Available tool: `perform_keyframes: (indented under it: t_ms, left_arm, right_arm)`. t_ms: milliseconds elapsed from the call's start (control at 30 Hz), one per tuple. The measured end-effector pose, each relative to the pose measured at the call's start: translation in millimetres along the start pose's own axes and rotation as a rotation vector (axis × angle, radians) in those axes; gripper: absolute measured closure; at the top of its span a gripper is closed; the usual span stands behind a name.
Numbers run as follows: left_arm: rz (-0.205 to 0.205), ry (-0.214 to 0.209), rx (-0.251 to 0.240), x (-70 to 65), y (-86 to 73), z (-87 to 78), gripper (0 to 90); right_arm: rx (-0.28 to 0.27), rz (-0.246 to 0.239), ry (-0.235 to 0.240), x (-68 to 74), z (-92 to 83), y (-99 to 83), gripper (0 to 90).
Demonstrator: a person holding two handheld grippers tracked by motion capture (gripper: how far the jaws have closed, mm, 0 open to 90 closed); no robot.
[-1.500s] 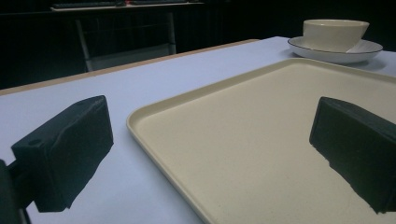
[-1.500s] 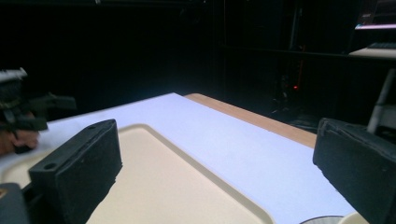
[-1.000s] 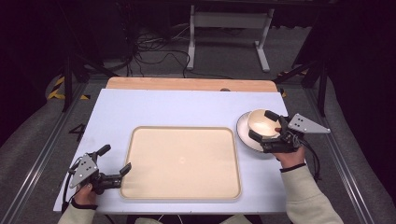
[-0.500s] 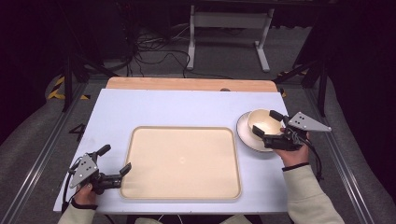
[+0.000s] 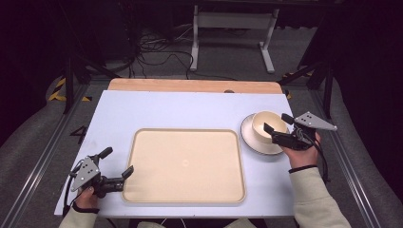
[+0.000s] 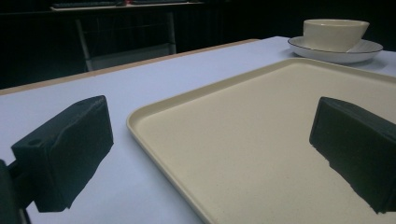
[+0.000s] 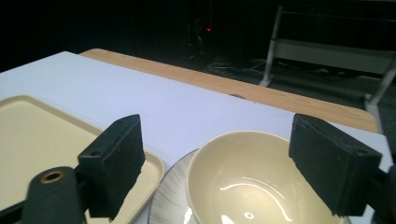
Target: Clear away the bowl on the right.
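Observation:
A cream bowl (image 5: 266, 124) stands on a white plate (image 5: 254, 141) at the table's right. My right gripper (image 5: 277, 123) hovers at the bowl's right side. Its jaws have just been closing, and no pad touches the rim. In the right gripper view the bowl (image 7: 243, 186) lies below and between the two black pads (image 7: 114, 163) of my right gripper (image 7: 219, 163), on the plate (image 7: 170, 200). My left gripper (image 5: 118, 161) rests open at the front left, by the corner of the beige tray (image 5: 185, 164). In the left gripper view the left gripper (image 6: 210, 154) straddles the tray's edge (image 6: 154, 140).
The pale blue table top (image 5: 166, 109) ends in a wooden strip (image 5: 190, 85) at the far side. Beyond it are a dark floor with cables and a white metal stand (image 5: 233, 28). Bare table lies behind and to the left of the tray.
The right gripper has shifted slightly to the right over the bowl and its jaws stand closer together. The left gripper, the tray, the bowl and the plate have stayed put.

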State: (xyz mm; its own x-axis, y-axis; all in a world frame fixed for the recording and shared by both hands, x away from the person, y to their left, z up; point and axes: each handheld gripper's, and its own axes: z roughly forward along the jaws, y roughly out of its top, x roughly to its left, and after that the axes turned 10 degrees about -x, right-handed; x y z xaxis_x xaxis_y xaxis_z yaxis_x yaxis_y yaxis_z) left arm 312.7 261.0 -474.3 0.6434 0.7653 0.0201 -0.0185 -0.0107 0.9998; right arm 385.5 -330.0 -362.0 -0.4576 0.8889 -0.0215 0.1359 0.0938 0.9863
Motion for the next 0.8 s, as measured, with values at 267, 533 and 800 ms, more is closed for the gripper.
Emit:
perform_keyframes:
  t_ms: [267, 533, 800]
  left_arm:
    - [0.002, 0.000, 0.001, 0.1, 0.0, 0.0, 0.2]
    - [0.000, 0.000, 0.000, -0.1, 0.0, 0.0, 0.2]
    - [-0.001, 0.000, 0.000, 0.0, 0.0, 0.1, 0.3]
  right_arm:
    - [0.035, -0.016, -0.058, -4.8, 0.2, 0.9, 29.6]
    - [0.095, -0.026, -0.094, -11.9, 4.9, -0.6, 37.4]
    - [0.158, 0.009, -0.110, -26.2, 13.9, -2.2, 43.3]
